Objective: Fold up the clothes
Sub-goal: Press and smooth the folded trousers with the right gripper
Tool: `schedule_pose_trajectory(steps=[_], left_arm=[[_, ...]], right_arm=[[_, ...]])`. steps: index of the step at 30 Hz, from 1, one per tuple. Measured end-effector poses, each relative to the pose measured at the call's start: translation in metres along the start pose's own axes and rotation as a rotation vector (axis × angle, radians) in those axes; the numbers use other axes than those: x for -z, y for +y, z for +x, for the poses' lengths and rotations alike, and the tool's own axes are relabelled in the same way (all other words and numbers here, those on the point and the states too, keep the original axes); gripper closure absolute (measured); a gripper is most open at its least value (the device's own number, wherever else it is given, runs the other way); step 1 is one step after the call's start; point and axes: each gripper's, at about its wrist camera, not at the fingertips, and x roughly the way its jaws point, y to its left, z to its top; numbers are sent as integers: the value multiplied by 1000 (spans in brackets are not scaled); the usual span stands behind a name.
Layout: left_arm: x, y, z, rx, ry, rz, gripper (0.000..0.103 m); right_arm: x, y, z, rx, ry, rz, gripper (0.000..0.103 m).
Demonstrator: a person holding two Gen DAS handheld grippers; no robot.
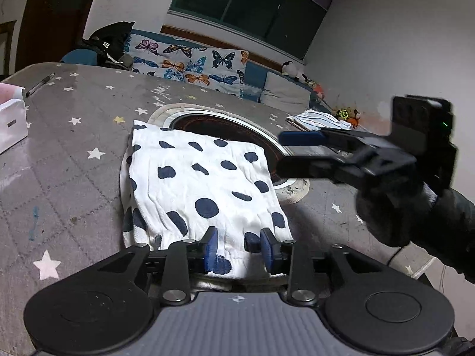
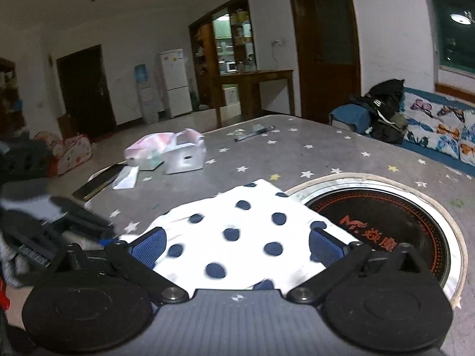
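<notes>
A folded white cloth with navy dots (image 1: 202, 184) (image 2: 255, 216) lies flat on the grey star-patterned table cover (image 1: 74, 154). My left gripper (image 1: 239, 247) sits low at the cloth's near edge. Its blue pads (image 1: 211, 247) stand a little apart, with the hem lying loose between them. My right gripper (image 2: 237, 243) hovers over the cloth's right side with its jaws spread wide and nothing gripped. The left wrist view shows it coming in from the right (image 1: 294, 152), held by a dark-sleeved hand. The left gripper (image 2: 74, 216) appears blurred at the left of the right wrist view.
A round cooktop (image 1: 225, 127) (image 2: 386, 225) is set into the table just beyond the cloth. A folded striped cloth (image 1: 317, 118) lies at the far right. A white box (image 2: 185, 157), a pen (image 1: 40, 84) and a dark flat device (image 2: 98, 182) lie to the left.
</notes>
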Motion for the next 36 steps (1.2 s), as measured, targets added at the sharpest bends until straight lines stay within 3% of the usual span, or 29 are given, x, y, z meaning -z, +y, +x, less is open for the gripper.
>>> schedule_pose_trajectory(steps=[11,21,28,36], left_arm=[[3,-1,1,9,2,-14,59],[4,1,3,9,6,-22,59],[6,-1,3,13,0,-23,52],[6,-1,4,27,-6,-31,47]], right_arm=[[5,-37,57,29,73,123,0],[20,-71,66,31,81,239,0],[5,-62,62,65,52,192,0],[-6,-29,75,-86,98,103,0]])
